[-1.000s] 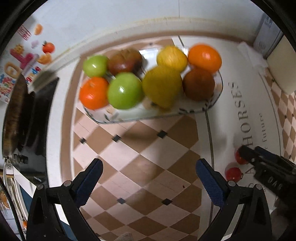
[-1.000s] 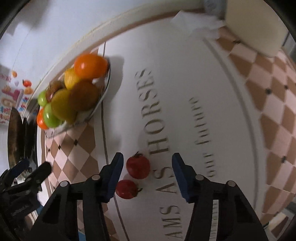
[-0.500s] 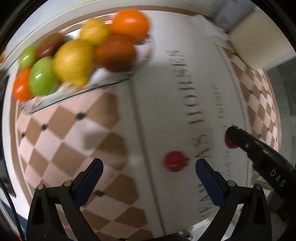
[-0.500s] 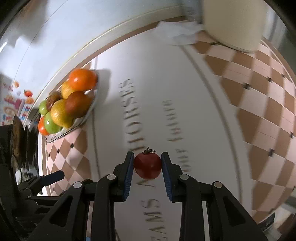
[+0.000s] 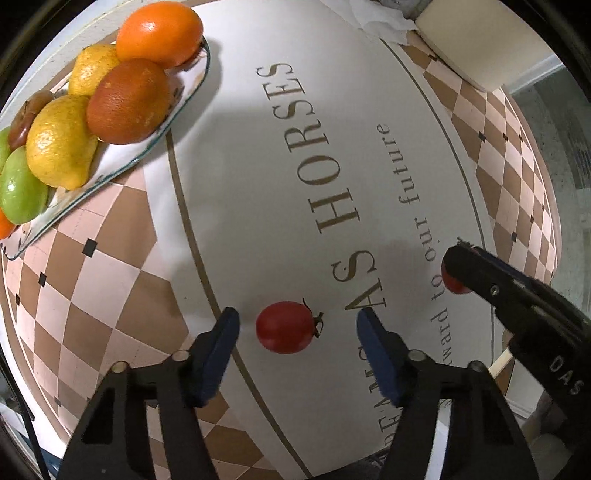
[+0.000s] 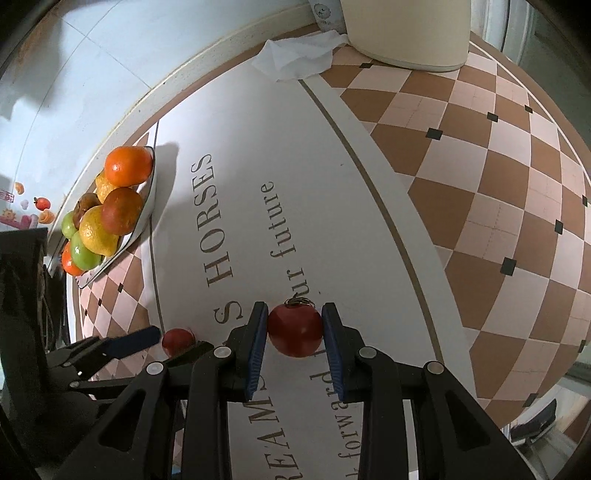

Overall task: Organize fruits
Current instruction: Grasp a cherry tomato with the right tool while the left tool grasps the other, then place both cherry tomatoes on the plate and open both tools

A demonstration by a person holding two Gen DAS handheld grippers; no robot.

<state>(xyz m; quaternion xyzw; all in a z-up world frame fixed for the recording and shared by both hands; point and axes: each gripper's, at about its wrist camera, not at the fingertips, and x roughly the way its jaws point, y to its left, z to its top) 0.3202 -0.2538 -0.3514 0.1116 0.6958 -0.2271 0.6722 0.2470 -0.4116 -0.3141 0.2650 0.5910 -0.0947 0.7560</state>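
A glass plate (image 5: pixel 184 99) at the far left holds oranges, lemons and green apples; it also shows in the right wrist view (image 6: pixel 147 214). My right gripper (image 6: pixel 294 328) is shut on a red tomato (image 6: pixel 294 329), just above the tablecloth; that tomato shows partly hidden in the left wrist view (image 5: pixel 451 282). My left gripper (image 5: pixel 297 330) is open, with its pads on either side of a second red tomato (image 5: pixel 285 327) that lies on the cloth. That tomato and the left gripper (image 6: pixel 173 341) show in the right wrist view, tomato (image 6: pixel 177 339).
The table has a white cloth with brown lettering (image 6: pixel 218 221) and checkered borders. A crumpled white tissue (image 6: pixel 299 55) and a cream container (image 6: pixel 406 33) stand at the far edge. A dark object (image 6: pixel 22 295) stands at the left.
My right gripper closed on one tomato and lifted it slightly. My left gripper swung from the plate toward the second tomato and narrowed around it.
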